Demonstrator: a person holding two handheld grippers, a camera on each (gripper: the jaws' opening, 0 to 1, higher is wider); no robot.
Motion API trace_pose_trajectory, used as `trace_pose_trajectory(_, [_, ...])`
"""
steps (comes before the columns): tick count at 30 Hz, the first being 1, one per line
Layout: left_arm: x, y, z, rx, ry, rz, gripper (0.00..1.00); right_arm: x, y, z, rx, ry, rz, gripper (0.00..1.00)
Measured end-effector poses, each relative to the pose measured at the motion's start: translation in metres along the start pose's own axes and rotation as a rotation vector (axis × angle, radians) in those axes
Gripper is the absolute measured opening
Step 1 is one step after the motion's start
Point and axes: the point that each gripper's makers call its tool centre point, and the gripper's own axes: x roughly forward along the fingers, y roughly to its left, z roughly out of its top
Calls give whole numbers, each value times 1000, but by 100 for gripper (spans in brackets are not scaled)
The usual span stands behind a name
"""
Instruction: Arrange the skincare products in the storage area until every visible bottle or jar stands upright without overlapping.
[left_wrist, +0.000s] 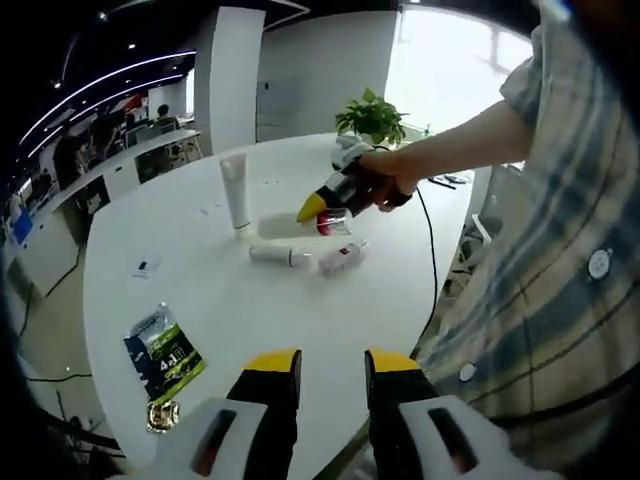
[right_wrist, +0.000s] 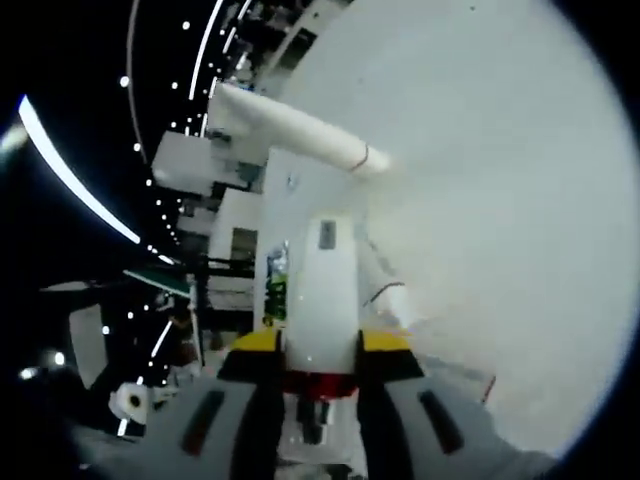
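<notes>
White table (left_wrist: 230, 300): one tube (left_wrist: 235, 192) upright, far side; two small bottles (left_wrist: 281, 256) (left_wrist: 343, 257) lying flat near it. Right hand-held gripper (left_wrist: 312, 207) clenched on a fourth item, a white bottle (right_wrist: 320, 300) with red band. Left hand-held gripper (left_wrist: 332, 368) released, holding nothing. One green sachet (left_wrist: 164, 353) near left.

Bright window glare, blurred fisheye edges

Yellow-tipped handheld grippers, plaid-shirted person

The left gripper (left_wrist: 333, 365) has black jaws capped yellow on a pale grey body with dark oval slots; the person's short-sleeved plaid shirt (left_wrist: 560, 240) bears white buttons.
</notes>
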Motion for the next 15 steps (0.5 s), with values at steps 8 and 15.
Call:
trace_pose_trajectory(8, [20, 9, 11, 5, -45, 16, 35, 9, 34, -51, 20, 113, 111, 24])
trace_pose_trajectory(15, [43, 14, 12, 119, -71, 34, 49, 18, 46, -86, 8, 196, 134, 24])
